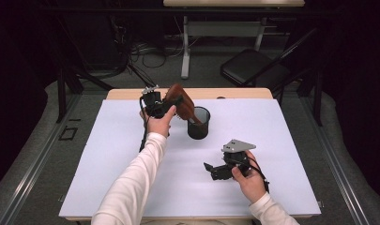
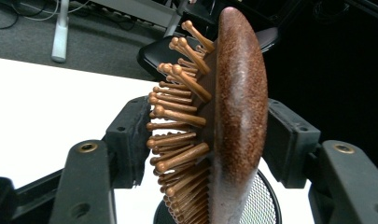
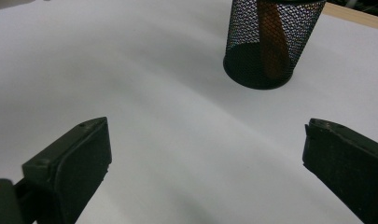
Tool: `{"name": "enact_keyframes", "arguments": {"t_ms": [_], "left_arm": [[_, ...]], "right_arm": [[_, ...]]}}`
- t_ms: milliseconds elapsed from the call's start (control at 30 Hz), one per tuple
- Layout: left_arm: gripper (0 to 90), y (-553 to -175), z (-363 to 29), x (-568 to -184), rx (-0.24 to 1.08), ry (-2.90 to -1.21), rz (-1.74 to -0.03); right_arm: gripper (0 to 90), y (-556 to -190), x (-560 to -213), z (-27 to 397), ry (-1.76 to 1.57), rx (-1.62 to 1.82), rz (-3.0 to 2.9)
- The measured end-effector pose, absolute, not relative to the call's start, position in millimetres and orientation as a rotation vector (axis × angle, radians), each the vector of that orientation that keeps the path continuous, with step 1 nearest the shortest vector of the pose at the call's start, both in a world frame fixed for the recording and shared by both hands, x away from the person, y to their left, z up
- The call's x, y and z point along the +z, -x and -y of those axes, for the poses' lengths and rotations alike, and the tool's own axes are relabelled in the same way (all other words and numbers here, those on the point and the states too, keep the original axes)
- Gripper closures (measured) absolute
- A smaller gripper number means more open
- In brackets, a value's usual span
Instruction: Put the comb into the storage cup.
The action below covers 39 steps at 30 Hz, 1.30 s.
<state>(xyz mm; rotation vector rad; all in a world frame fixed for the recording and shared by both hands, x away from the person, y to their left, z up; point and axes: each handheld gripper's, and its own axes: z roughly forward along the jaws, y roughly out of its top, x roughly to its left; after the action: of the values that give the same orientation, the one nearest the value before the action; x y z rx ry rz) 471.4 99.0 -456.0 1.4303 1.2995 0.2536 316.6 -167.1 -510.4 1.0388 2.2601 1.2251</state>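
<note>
A brown wooden hairbrush [image 1: 180,101] with wooden pins leans with its handle inside a black mesh cup [image 1: 198,123] at the back middle of the white mat. My left gripper [image 1: 173,107] grips the brush head. In the left gripper view the hairbrush [image 2: 233,116] stands between the jaws of the left gripper [image 2: 207,140], one pad against the pin tips and the other against its smooth back, with the cup's rim [image 2: 266,205] below. My right gripper [image 1: 211,169] rests lower right on the mat, pointing left. The right gripper [image 3: 205,154] stands wide open on nothing, facing the cup [image 3: 252,70], through whose mesh the handle [image 3: 273,37] shows.
The white mat [image 1: 108,164] covers a wooden table whose edge [image 1: 131,93] shows at the back. Beyond it stand a folding chair [image 1: 253,68], a desk leg [image 1: 184,47] and floor cables. Dark frame posts flank both sides.
</note>
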Motion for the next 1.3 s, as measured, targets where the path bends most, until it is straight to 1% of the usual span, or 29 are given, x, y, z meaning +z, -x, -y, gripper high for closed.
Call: {"name": "enact_keyframes", "arguments": {"t_ms": [567,1300], "left_arm": [[27.4,-471,-99,-456,0.267,-1.441,-1.296],[27.4,-465,-107,-445,0.292,-1.418,-1.274]], "right_arm": [[1.9,-317,-511,167,-1.032,1.221,-2.265],[2.5,-317,-513,165,-1.033,1.21,-2.277]]}}
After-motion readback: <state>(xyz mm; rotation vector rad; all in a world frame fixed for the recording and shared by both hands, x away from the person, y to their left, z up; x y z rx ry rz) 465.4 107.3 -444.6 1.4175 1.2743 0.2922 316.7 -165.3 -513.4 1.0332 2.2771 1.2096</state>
